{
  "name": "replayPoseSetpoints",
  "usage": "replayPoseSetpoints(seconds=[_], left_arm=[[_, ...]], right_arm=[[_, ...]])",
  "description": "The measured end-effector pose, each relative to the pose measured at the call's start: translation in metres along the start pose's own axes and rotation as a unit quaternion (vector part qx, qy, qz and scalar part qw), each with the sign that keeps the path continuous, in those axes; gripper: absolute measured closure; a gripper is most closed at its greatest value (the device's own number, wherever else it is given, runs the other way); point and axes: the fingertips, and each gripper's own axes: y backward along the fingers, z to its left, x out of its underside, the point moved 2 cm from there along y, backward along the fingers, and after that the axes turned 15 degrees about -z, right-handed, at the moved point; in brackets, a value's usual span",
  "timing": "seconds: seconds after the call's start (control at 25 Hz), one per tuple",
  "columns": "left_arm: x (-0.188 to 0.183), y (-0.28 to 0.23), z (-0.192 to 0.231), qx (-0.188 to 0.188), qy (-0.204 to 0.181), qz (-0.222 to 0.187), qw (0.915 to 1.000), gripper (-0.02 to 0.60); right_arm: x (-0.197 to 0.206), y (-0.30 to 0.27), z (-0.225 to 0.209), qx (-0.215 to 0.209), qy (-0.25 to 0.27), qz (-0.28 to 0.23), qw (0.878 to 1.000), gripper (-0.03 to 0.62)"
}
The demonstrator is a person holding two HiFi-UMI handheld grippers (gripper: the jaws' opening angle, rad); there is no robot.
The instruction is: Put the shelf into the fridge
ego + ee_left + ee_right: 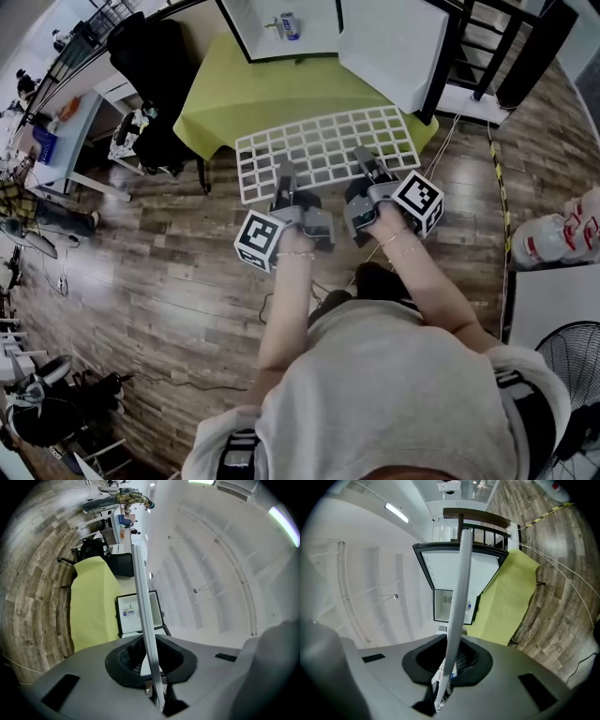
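**Shelf in both jaws, short of the fridge**

The left gripper [284, 180] and right gripper [367, 167] each have their jaws closed down on the near edge of the white wire shelf [323, 150]. I see it edge-on between the jaws in both gripper views. The shelf hangs roughly level just in front of the fridge [234, 33], above the green-draped table [253, 98], not yet inside.

Risks, as I judge them:
- The shelf looks wide for the fridge opening, so a skewed approach could catch a corner on the frame or the open door [389, 47].
- Grip is on thin wire, so the shelf may pivot and sag.
- A small container [289, 25] inside the fridge could be knocked over.
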Motion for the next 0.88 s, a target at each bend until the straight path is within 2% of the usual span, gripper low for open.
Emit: replayPoseSetpoints(seconds=[0.28, 0.44, 0.64, 0.88], left_arm=[[-0.013, -0.032, 0.008, -0.003, -0.007, 0.003, 1.0000, 0.532], [-0.021, -0.049, 0.010, -0.001, -0.006, -0.002, 1.0000, 0.532], [-0.033, -0.097, 0.018, -0.005, -0.009, -0.013, 0.9999, 0.532], [-0.030, -0.112, 0.034, 0.012, -0.011, -0.016, 0.9997, 0.532]], right_arm=[[0.011, -0.040, 0.006, -0.007, 0.004, 0.008, 1.000, 0.566], [0.018, -0.056, -0.002, 0.010, -0.019, 0.013, 1.000, 0.568], [0.028, -0.108, -0.009, 0.027, -0.029, 0.024, 0.999, 0.565], [0.030, -0.128, -0.026, 0.012, -0.042, 0.031, 0.999, 0.566]])
